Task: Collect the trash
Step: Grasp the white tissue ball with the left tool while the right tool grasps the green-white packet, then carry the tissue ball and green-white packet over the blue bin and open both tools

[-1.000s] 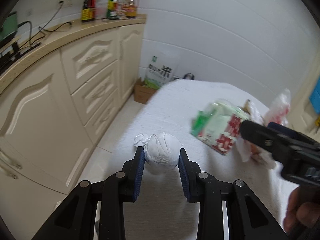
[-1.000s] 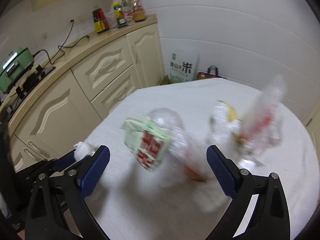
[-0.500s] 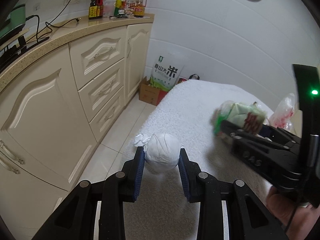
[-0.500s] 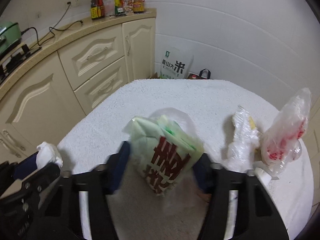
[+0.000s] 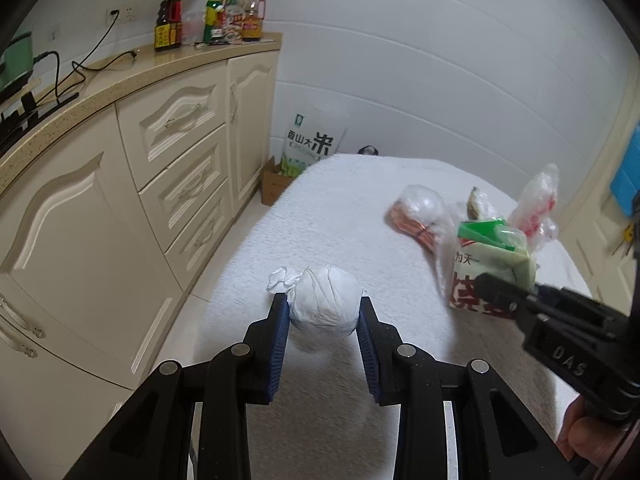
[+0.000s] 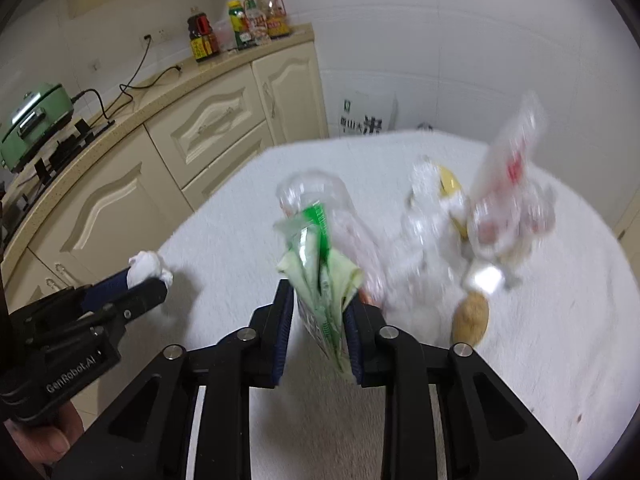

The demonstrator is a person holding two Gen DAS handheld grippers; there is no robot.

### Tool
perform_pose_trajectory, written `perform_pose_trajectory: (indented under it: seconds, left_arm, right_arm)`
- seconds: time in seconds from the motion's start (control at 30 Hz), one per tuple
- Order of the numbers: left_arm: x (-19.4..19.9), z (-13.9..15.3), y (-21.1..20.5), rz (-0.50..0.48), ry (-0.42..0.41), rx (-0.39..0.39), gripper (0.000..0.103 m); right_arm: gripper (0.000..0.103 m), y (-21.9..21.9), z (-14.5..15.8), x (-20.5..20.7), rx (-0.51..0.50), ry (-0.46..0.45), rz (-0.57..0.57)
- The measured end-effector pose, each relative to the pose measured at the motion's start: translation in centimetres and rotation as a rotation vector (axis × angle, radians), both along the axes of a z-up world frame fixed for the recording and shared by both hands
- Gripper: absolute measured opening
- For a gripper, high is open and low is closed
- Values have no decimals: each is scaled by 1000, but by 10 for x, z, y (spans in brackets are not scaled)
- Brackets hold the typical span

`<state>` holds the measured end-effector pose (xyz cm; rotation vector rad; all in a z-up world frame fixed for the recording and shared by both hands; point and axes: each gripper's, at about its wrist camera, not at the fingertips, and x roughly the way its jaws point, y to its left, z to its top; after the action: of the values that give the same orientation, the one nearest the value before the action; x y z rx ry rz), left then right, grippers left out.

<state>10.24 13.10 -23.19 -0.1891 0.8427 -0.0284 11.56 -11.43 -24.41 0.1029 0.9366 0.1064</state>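
My left gripper is shut on a white knotted bag ball above the near left edge of the white-clothed table. It also shows in the right wrist view. My right gripper is shut on a light green snack packet with red lettering, held above the table; the packet also shows in the left wrist view. A clear bag with orange contents, crumpled clear wrappers and a red-printed clear bag lie on the table.
Cream kitchen cabinets run along the left, with sauce bottles and cables on the counter. A rice bag and a cardboard box stand on the floor by the wall. A potato-like lump lies on the table.
My right gripper closed on the green packet and lifted it off the table, uncovering the clear bag with orange contents. My left gripper kept hold of the white ball.
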Motion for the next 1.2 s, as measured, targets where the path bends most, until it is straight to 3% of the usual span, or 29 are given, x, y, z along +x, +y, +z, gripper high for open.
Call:
perform_pose_trajectory:
  seconds: [0.27,0.47,0.87,1.2]
  left_arm:
    - [-12,10,-9,-24,-11,18,30]
    - [-27,23,-22,-40,-36,33,30]
    - [-74,73,-76,-139,-140,25,30]
    - [-121,115,-148,-271,-249,33,30]
  right_arm:
    - [14,-19,-3,-9,135,-9,-3]
    - [14,-26,11,-25,155,-55,-5]
    - [14,-67,77,-92,139,-194,-89]
    - [14,-131,125,-164,94,-296,-227]
